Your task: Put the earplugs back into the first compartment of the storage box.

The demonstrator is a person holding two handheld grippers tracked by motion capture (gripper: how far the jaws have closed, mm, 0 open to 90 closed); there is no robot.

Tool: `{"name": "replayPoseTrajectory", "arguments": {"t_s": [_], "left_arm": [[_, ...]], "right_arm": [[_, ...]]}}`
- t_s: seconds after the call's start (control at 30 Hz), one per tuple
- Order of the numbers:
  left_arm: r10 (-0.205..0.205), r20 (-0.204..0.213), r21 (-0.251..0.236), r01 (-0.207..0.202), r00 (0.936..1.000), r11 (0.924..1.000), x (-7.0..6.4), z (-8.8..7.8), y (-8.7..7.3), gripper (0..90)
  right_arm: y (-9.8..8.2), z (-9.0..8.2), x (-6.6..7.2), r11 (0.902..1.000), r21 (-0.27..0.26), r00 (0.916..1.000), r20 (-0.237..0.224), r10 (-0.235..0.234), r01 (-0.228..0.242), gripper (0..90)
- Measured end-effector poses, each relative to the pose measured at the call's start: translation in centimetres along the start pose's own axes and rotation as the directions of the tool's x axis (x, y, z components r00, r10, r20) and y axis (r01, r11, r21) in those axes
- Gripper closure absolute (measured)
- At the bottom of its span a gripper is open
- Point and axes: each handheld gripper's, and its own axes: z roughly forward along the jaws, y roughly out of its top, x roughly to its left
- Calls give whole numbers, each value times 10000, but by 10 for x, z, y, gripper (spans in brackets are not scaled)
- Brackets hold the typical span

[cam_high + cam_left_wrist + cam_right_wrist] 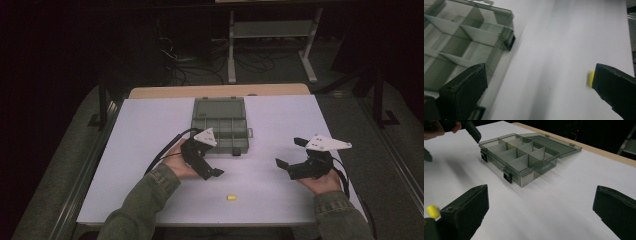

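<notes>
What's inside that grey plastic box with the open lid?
The box is split by dividers into small compartments, and those facing the right gripper view look empty, bare floors showing. The far corner compartments are partly hidden by the dividers. The small yellow piece lies outside on the table.

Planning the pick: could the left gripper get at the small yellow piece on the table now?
Probably yes. The left gripper is open, and bare table lies between it and the small yellow piece; the compartment box sits behind.

Overhead forward-down view; two low claw-mounted views, all sharing the compartment box (220, 124).
</notes>
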Motion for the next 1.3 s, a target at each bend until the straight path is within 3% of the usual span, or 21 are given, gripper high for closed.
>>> {"name": "replayPoseTrajectory", "arguments": {"t_s": [0.17,0.3,0.6,0.73,0.93,1.1,1.2,1.3], "left_arm": [[128,132,254,-131,9998,9996,-9,8,-3,3],[60,466,339,-76,9989,9994,-15,15,-5,25],[336,901,713,-401,9954,9966,-29,26,-5,70],[514,1286,902,-633,9904,9939,-33,29,-5,135],[587,1524,1206,-775,9866,9897,-37,37,-6,155],[669,1914,1432,-953,9792,9851,-41,42,-8,236],[752,1899,1546,-1054,9789,9823,-44,44,-8,270],[1090,1761,1607,-1378,9783,9773,-48,45,-8,319]], "right_arm": [[0,0,0,10000,-5,10000,4,-16,16,0],[0,0,0,10000,24,10000,17,-30,30,0],[0,0,0,10000,17,10000,23,-50,50,0],[0,0,1,10000,38,10000,12,-55,55,0],[0,0,0,10000,25,10000,15,-65,65,0],[0,0,1,10000,20,10000,11,-70,70,0],[0,0,1,10000,34,10000,-7,-89,89,0],[0,0,1,9999,56,9999,-25,-137,137,0]]}}
